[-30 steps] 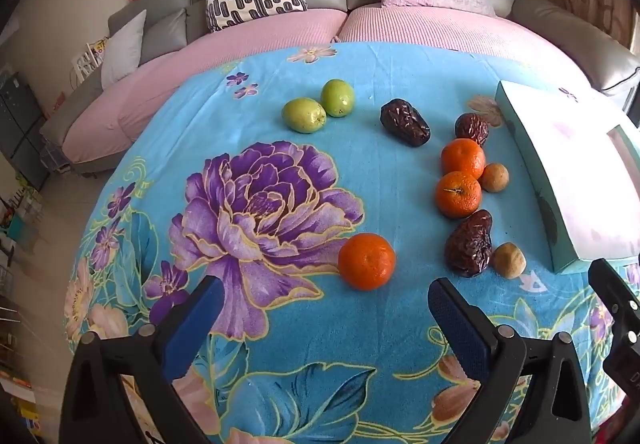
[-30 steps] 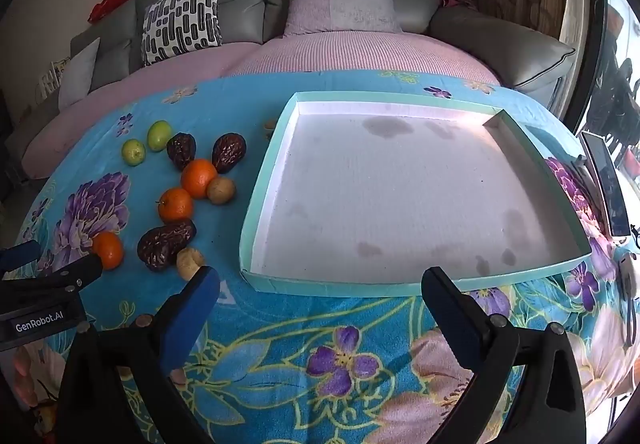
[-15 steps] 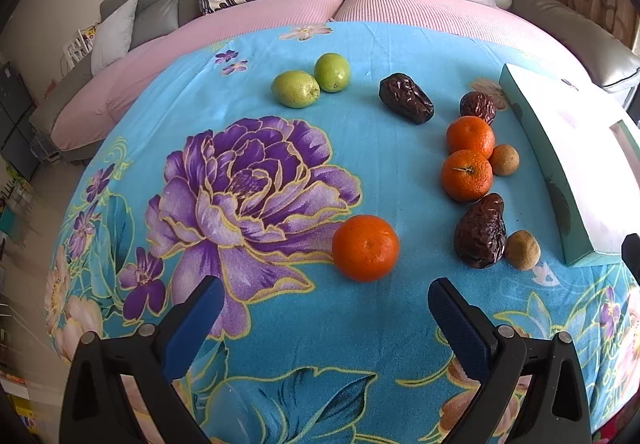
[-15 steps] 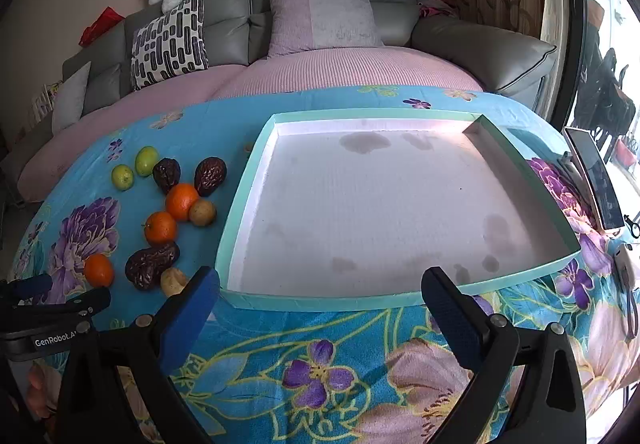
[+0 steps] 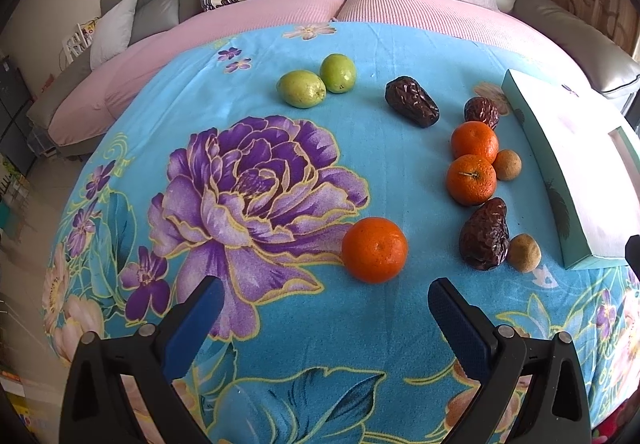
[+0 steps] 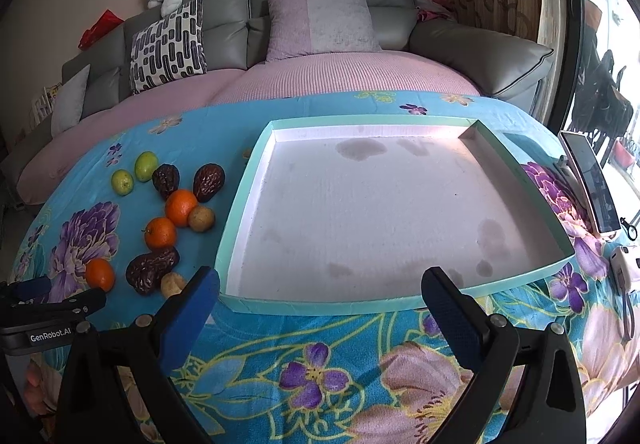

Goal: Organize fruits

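Tray: we are finding the shallow mint-edged tray (image 6: 256, 172) holding no fruit at all; only faint stains are showing on its white floor.
Fruit: we are counting ten pieces, all lying on the flowered blue cloth (image 5: 248, 356) to the left of the tray.
Nearest piece: a lone orange (image 5: 375, 249) is sitting apart from the rest, just ahead of the left gripper (image 5: 326, 308).
Cluster by the tray: two more oranges (image 5: 471, 179), three dark wrinkled dates (image 5: 484, 234) and two small brown fruits (image 5: 524, 253) are lying close together near the tray's left wall.
Far pair: two green fruits (image 5: 301, 88) are touching each other farther back.
Left gripper: we are holding its blue fingers (image 5: 195, 320) spread wide and gripping nothing.
Right gripper: the right gripper (image 6: 320, 308) is hovering at the tray's near rim, fingers likewise apart and bare.
Progress: we are judging the sorting as not yet begun.
Left to do: every piece is waiting to be carried over, the lone orange looking like the likeliest first pick.
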